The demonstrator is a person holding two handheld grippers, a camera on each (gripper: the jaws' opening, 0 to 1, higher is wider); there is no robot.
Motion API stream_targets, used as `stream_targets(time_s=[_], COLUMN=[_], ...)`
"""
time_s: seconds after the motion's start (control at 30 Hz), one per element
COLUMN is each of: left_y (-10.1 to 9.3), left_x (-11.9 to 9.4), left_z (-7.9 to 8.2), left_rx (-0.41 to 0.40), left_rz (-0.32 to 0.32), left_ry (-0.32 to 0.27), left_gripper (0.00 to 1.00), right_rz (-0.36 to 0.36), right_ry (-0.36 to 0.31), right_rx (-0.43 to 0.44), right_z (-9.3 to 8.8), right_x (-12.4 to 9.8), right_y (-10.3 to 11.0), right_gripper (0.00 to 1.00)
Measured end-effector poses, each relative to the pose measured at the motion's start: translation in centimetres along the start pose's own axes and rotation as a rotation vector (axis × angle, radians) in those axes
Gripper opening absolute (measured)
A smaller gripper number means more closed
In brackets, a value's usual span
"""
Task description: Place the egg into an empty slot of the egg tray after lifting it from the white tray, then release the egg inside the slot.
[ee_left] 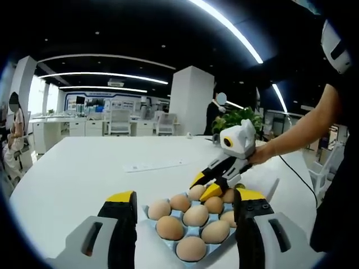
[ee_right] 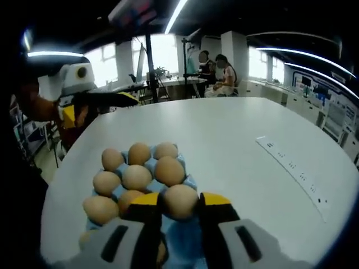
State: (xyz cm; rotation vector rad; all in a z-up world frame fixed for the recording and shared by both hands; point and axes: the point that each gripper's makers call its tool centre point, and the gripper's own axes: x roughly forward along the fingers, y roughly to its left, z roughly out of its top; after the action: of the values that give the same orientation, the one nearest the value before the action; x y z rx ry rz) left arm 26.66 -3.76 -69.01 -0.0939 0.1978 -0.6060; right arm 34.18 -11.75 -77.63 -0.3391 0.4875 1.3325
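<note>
Right gripper [ee_right: 179, 208] jaws closed around egg [ee_right: 180, 200], lowered over blue egg tray [ee_right: 188, 182] near-edge slot for placement. Left gripper [ee_left: 185, 216] open, empty, hovering nearby.

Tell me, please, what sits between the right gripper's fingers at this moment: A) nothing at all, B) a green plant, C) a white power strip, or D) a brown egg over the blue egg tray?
D: in the right gripper view the right gripper has its yellow-tipped fingers on either side of a brown egg, right above the blue egg tray.
</note>
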Motion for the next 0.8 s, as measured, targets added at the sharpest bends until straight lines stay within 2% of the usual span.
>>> stream_targets(time_s=[0.03,0.2,0.3,0.47,0.6,0.8], left_y=[0.0,-0.1,-0.4,-0.9,-1.1,-1.2], left_x=[0.0,0.1,0.3,0.7,0.9,1.1], left_z=[0.1,0.2,0.3,0.3,0.4,0.6], left_rx=[0.003,0.007,0.008,0.018,0.016,0.016], left_rz=[0.0,-0.002,-0.01,-0.023,-0.033,-0.04], left_ry=[0.0,-0.003,-0.004,-0.001,-0.003,-0.008], left_gripper=[0.71,0.71,0.71,0.7,0.7,0.7], right_rz=[-0.007,-0.027,-0.071,-0.156,-0.176,-0.179], right_ry=[-0.016,-0.045,-0.105,-0.138,-0.136,-0.123], right_rx=[-0.024,-0.001,0.036,0.086,0.117,0.104], right_z=[0.1,0.4,1.2,0.7,-0.3,-0.8], right_x=[-0.2,-1.4,-2.7,-5.3,-6.3,-6.5], right_y=[0.1,0.1,-0.5,-2.2,-2.6,-2.0], right_gripper=[0.27,0.27,0.27,0.26,0.26,0.25])
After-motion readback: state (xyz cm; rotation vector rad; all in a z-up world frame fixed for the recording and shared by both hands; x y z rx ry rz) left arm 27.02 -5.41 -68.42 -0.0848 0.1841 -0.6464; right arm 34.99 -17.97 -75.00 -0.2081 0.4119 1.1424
